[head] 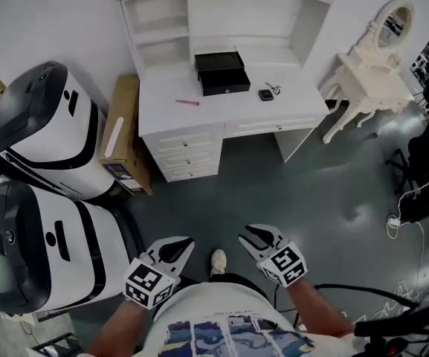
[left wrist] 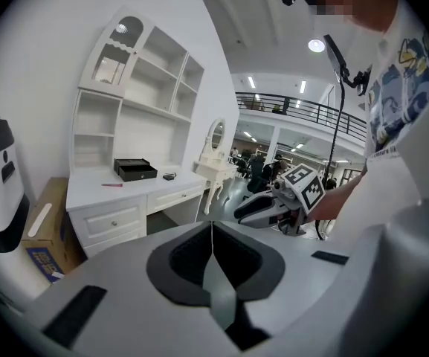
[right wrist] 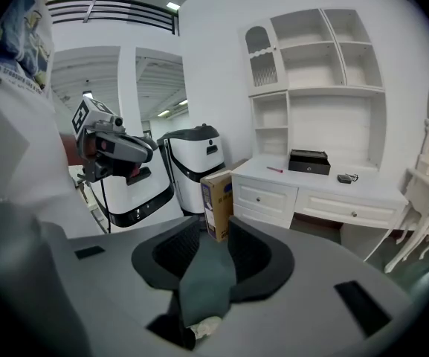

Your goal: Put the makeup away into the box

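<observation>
A black box [head: 221, 73] stands open on the white desk [head: 162, 117], far ahead of me. A pink makeup pencil [head: 187, 103] lies on the desk to the box's left, and a small dark item [head: 265, 94] to its right. Both grippers hang over the grey floor, well short of the desk. My left gripper [head: 186, 244] is shut with nothing in it; in the left gripper view its jaws [left wrist: 212, 225] meet in a thin line. My right gripper [head: 250, 233] is open and empty, a gap showing between its pads [right wrist: 214, 229]. The box [right wrist: 308, 162] shows in the right gripper view too.
Two large white-and-black machines [head: 43, 125] [head: 36, 251] stand at the left, with a cardboard box [head: 121, 136] between them and the desk. A white dressing table with an oval mirror [head: 374, 73] is at the right. Cables [head: 400, 218] trail on the floor at the right.
</observation>
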The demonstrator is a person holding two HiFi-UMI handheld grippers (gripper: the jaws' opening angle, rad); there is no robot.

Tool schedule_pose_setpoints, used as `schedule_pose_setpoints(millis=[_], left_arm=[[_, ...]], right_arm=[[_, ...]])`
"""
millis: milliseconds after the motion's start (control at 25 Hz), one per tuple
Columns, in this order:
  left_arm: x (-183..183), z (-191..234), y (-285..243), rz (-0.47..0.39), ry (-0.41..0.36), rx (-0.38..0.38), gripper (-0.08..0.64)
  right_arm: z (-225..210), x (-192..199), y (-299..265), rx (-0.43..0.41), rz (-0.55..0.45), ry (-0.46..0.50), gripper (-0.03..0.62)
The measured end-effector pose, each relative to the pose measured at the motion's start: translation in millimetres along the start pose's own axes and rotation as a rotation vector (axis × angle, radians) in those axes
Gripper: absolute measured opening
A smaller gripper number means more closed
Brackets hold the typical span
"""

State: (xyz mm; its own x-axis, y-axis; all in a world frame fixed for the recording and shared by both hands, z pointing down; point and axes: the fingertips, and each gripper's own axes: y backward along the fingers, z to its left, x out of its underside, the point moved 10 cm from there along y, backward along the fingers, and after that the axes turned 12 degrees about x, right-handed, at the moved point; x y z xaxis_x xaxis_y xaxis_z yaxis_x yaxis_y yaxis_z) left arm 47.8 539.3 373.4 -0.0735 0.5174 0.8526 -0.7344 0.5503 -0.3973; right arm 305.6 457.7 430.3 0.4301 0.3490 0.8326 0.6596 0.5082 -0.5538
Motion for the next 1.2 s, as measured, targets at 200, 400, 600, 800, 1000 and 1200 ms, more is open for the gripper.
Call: schedule_pose_setpoints(millis=[200, 400, 600, 800, 1000, 1200], left_arm=[[-24.2, 17.6, -31.1, 0.001, 0.004, 0.016, 0.015], [-39.4, 46.6, -47.2, 0.013, 0.022, 0.032, 0.016], [-53.6, 96.1, -64.5, -0.003, 0.027, 0.065, 0.017], [-80.2, 166.5, -75.7, -0.012, 0.027, 0.11, 0.017], [-122.9, 233.1, -80.5, -0.013, -0.003, 0.171, 0.017], [-138.1, 283.5, -77.3, 0.021, -0.036, 0.23, 0.067]], right_arm=[[-38.1, -4.6, -15.2, 0.03, -0.004, -0.033, 0.14], [-57.2, -10.5, -37.4, 0.034, 0.01, -0.058, 0.129], [-78.1, -22.6, -69.4, 0.075, 0.03, -0.079, 0.129], [-100.3, -51.3, -112.9, 0.137, 0.057, -0.091, 0.141], [-129.3, -91.6, -158.8, 0.224, 0.061, -0.127, 0.155], [-146.7, -118.9, -197.5, 0.304, 0.068, -0.148, 0.178]])
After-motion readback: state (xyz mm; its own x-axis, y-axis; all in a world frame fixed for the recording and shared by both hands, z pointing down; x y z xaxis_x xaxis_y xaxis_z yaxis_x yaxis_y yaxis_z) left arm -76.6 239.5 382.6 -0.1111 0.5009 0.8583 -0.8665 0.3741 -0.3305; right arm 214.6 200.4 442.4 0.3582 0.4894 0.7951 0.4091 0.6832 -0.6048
